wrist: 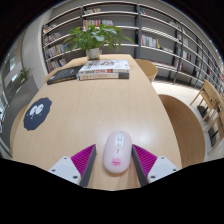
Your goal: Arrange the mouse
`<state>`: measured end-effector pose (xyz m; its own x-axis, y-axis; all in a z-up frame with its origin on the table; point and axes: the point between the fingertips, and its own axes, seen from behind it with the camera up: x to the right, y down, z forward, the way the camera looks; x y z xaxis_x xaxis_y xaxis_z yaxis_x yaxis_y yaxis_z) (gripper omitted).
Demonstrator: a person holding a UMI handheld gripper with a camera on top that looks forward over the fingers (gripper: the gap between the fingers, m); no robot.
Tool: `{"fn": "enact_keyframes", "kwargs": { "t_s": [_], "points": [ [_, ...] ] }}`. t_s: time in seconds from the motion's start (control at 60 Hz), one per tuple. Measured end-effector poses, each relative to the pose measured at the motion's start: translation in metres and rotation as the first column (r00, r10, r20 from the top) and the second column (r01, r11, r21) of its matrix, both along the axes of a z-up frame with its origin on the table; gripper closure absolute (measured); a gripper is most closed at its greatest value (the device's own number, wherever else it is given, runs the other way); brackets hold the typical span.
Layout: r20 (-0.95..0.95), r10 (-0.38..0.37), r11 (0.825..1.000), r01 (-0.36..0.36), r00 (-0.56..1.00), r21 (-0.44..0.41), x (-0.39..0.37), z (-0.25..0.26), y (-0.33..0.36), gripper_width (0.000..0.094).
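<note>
A pale pink-white mouse lies on the light wooden table, between my two fingers. My gripper is open: the magenta pads stand on either side of the mouse with a narrow gap at each side. The mouse rests on the table near its front edge, its nose pointing away from me. A black round mouse mat with a small white mark lies on the table to the far left of the fingers.
A stack of books and a dark book lie at the table's far end, by a potted plant. Bookshelves line the back wall. A chair stands at the right far corner.
</note>
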<state>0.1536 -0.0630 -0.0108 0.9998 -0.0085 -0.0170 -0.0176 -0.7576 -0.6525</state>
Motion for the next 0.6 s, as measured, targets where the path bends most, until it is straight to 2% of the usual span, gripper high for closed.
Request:
{"fn": "enact_keyframes", "kwargs": {
  "t_s": [0.15, 0.3, 0.383, 0.4, 0.417, 0.5, 0.55, 0.6],
  "points": [
    [0.017, -0.005, 1.0, 0.005, 1.0, -0.005, -0.002, -0.001, 0.011, 0.0438],
    [0.047, -0.011, 1.0, 0.012, 0.999, -0.01, -0.004, -0.002, 0.011, 0.0512],
    [0.049, -0.036, 0.999, 0.037, 0.998, -0.031, -0.005, -0.004, 0.013, 0.0586],
    [0.051, -0.04, 0.998, 0.042, 0.998, -0.036, -0.005, -0.004, 0.013, 0.0554],
    [0.054, -0.045, 0.998, 0.047, 0.998, -0.041, -0.005, -0.004, 0.013, 0.0612],
    [0.047, -0.089, 0.993, 0.092, 0.995, -0.07, -0.01, 0.009, 0.01, 0.0613],
    [0.036, -0.127, 0.992, 0.128, 0.991, -0.022, -0.015, 0.038, 0.021, 0.0611],
    [0.042, -0.136, 0.99, 0.134, 0.99, 0.046, -0.026, 0.077, 0.038, 0.0612]
  ]
}}
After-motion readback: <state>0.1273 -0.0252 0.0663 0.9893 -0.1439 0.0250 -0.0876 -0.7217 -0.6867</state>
